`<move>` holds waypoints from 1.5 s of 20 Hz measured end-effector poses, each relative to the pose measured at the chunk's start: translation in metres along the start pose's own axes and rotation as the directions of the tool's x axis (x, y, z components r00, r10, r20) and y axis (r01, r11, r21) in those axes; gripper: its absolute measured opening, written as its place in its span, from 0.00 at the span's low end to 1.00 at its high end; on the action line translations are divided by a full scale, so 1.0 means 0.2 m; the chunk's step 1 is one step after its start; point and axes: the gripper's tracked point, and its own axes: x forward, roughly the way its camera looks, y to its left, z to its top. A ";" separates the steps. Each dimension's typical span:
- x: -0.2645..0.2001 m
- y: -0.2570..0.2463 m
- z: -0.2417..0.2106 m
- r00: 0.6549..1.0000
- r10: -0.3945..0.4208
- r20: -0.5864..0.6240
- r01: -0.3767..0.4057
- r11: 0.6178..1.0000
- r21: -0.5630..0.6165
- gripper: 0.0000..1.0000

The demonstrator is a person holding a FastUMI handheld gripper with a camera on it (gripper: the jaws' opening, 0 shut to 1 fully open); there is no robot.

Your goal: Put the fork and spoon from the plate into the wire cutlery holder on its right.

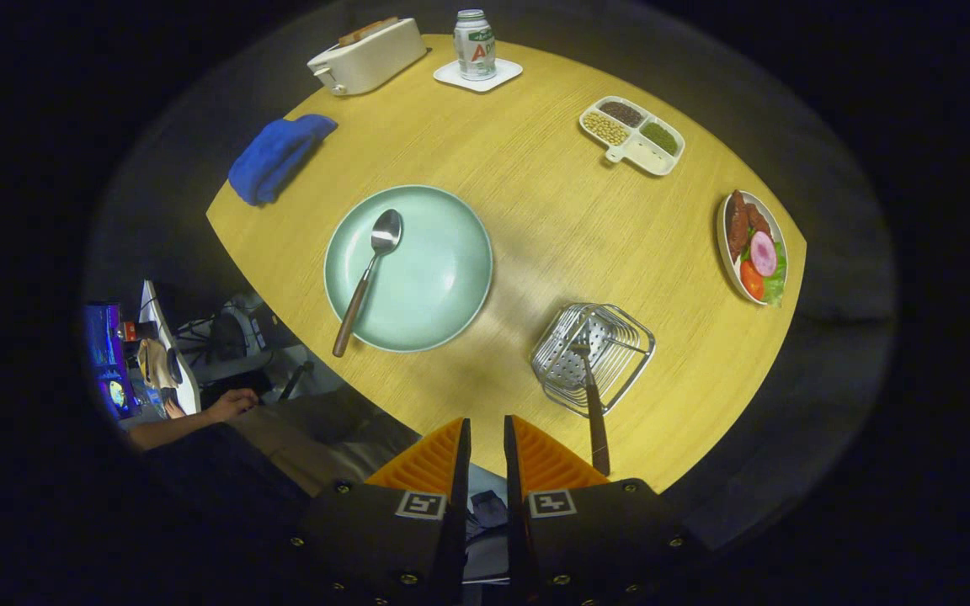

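Note:
A pale green plate (443,286) lies on the round wooden table, well ahead of my fingers. On its left part rests a spoon (367,278), bowl up and wooden handle hanging over the plate's rim. Right of the plate stands the wire cutlery holder (620,370). A fork (593,396) stands in it, tines down and wooden handle sticking out toward me. My gripper (485,438) hovers high above the table's near edge, its fingers a narrow gap apart with nothing between them.
A blue cloth (279,156), a toaster (367,57) and a can on a coaster (475,46) sit at the far side. A divided snack tray (632,135) and a food plate (753,246) lie to the right. A person's hand (228,406) rests below left.

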 end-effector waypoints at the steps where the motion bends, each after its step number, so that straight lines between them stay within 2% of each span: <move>1: 0.01 0.04 0.01 1.000 0.007 0.000 -0.007 1.000 -0.009 0.21; 17: 0.25 0.58 0.20 0.987 0.157 0.014 -0.157 0.987 -0.035 0.21; 20: 0.32 0.61 0.22 0.991 0.132 0.025 -0.131 0.991 -0.039 0.21; 25: 0.42 0.70 0.26 0.990 0.135 0.030 -0.135 0.991 -0.003 0.21; 30: 0.55 0.73 0.30 0.987 0.156 0.028 -0.158 0.983 0.092 0.21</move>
